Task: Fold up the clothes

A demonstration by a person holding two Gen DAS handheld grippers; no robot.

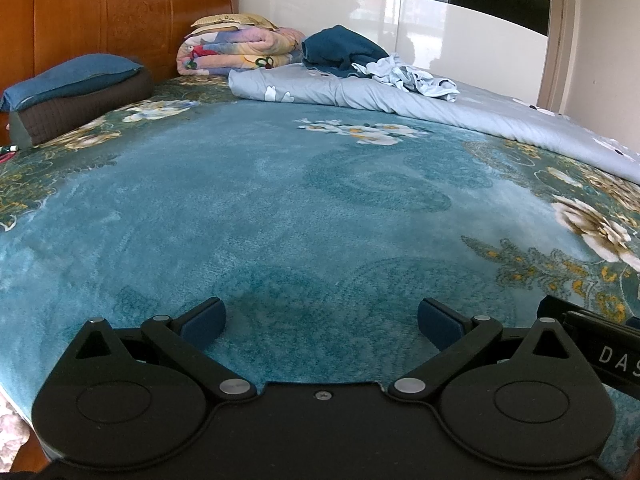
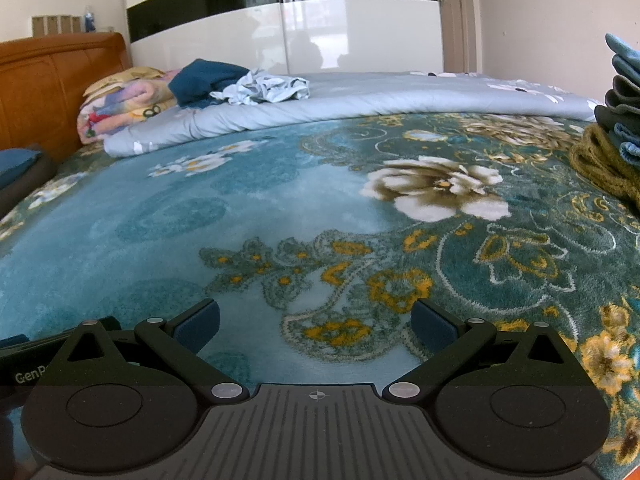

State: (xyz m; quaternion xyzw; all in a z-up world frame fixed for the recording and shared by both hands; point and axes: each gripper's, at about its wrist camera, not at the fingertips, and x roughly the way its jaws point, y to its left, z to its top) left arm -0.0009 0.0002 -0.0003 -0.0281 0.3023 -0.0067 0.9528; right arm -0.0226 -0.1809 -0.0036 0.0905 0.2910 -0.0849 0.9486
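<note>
A crumpled pale blue garment [image 1: 408, 74] [image 2: 266, 86] lies far back on a grey-blue quilt [image 1: 360, 94] [image 2: 360, 98], beside a dark teal garment [image 1: 340, 50] [image 2: 202, 80]. A stack of folded clothes [image 2: 616, 120] in teal, grey and olive stands at the right edge of the right wrist view. My left gripper [image 1: 320, 320] hovers open over the teal floral blanket [image 1: 260, 208], nothing between its fingers. My right gripper [image 2: 316, 318] is open too, above the blanket's [image 2: 240, 208] flower pattern, holding nothing. Both are far from the clothes.
An orange wooden headboard [image 1: 120, 20] [image 2: 52, 88] stands at the left, with a dark pillow [image 1: 80, 104] and a folded floral quilt [image 1: 240, 50] [image 2: 120, 108] near it. A glossy white wardrobe [image 1: 400, 16] [image 2: 300, 28] lines the far wall. The other gripper's body [image 1: 600, 344] shows at right.
</note>
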